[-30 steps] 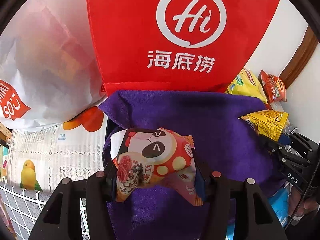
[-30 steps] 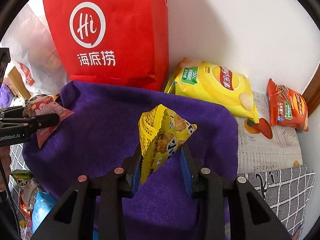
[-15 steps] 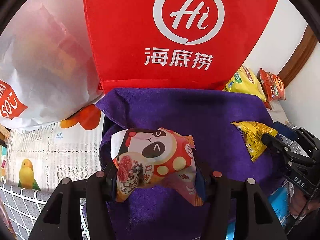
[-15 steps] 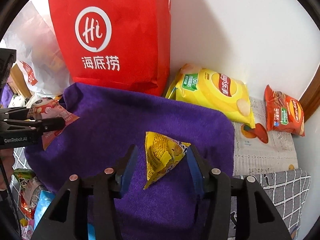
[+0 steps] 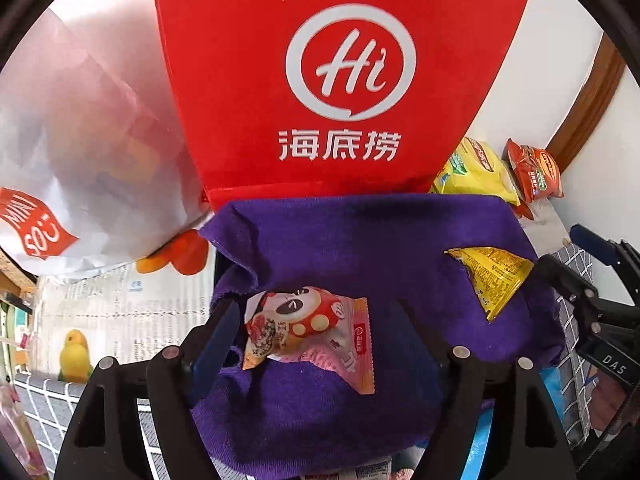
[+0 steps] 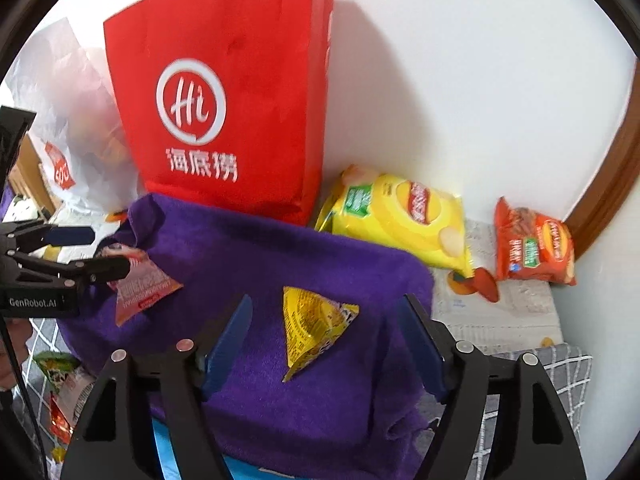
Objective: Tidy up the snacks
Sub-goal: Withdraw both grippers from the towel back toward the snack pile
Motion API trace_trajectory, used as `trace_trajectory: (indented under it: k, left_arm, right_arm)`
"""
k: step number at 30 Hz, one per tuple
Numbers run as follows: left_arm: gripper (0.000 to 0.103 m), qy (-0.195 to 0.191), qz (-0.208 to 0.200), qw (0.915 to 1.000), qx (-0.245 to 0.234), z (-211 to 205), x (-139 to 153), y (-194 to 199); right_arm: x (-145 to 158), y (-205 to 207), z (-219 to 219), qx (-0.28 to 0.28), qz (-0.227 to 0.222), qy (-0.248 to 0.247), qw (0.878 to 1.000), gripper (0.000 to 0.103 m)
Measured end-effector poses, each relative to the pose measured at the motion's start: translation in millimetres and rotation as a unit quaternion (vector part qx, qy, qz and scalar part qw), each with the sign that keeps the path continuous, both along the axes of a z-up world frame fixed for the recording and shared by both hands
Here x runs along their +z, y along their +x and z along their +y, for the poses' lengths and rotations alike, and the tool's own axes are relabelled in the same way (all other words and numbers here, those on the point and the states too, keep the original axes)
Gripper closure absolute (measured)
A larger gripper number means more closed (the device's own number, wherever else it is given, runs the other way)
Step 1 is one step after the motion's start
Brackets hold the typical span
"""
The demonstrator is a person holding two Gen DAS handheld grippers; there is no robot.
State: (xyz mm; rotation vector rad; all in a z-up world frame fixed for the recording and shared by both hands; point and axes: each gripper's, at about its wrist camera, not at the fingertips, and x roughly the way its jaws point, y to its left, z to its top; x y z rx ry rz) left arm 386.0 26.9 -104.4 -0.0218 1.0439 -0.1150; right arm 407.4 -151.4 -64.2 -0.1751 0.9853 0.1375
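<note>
Letting go on both sides, I have just been spreading the jaws of each tong, and nothing is pinched in either now. My left gripper (image 5: 312, 344) stands released around the pink panda snack packet (image 5: 310, 330), which lies flat on the purple towel (image 5: 344, 248), near its left edge, so it stays clear of the other snack. Further right, the yellow triangular snack packet (image 6: 314, 326) lies on the same towel between the parted pads of my right gripper (image 6: 326, 344), touching neither. I judge the towel serves as the sorting spot, in front of the red Haidilao bag (image 6: 224, 112); the yellow chip bag (image 6: 400, 220) and orange snack bag (image 6: 534, 244) wait by the wall.
</note>
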Motion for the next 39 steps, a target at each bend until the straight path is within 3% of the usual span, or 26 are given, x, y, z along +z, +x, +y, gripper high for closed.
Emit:
trace_trajectory:
  k: [8, 11, 16, 20, 25, 31, 39]
  left_arm:
    - [0.023, -0.014, -0.023, 0.9996, -0.013, -8, 34, -23]
    - [0.023, -0.007, -0.042, 0.9987, -0.028, -17, 51, -36]
    - [0.023, -0.037, -0.05, 0.9972, -0.042, -23, 73, -65]
    - [0.023, -0.035, -0.069, 0.9962, -0.04, -22, 85, -97]
    - [0.023, -0.053, -0.058, 0.9968, -0.015, -7, 88, -131]
    - [0.023, -0.023, -0.06, 0.9979, 0.0, 5, 87, -166]
    - [0.023, -0.027, -0.044, 0.9986, 0.011, 15, 73, -196]
  right_arm:
    - [28, -19, -7, -0.086, -0.011, -0.039, 0.995, 0.021]
    - [40, -37, -7, -0.086, -0.024, -0.061, 0.994, 0.021]
    - [57, -70, -6, -0.079, -0.049, -0.051, 0.994, 0.021]
    - [67, -95, -1, -0.077, -0.058, -0.062, 0.993, 0.021]
    - [64, -123, -2, -0.071, -0.027, -0.023, 0.997, 0.021]
    - [60, -159, -2, -0.069, 0.002, -0.019, 0.997, 0.019]
    - [63, -201, -8, -0.079, -0.017, -0.017, 0.997, 0.019]
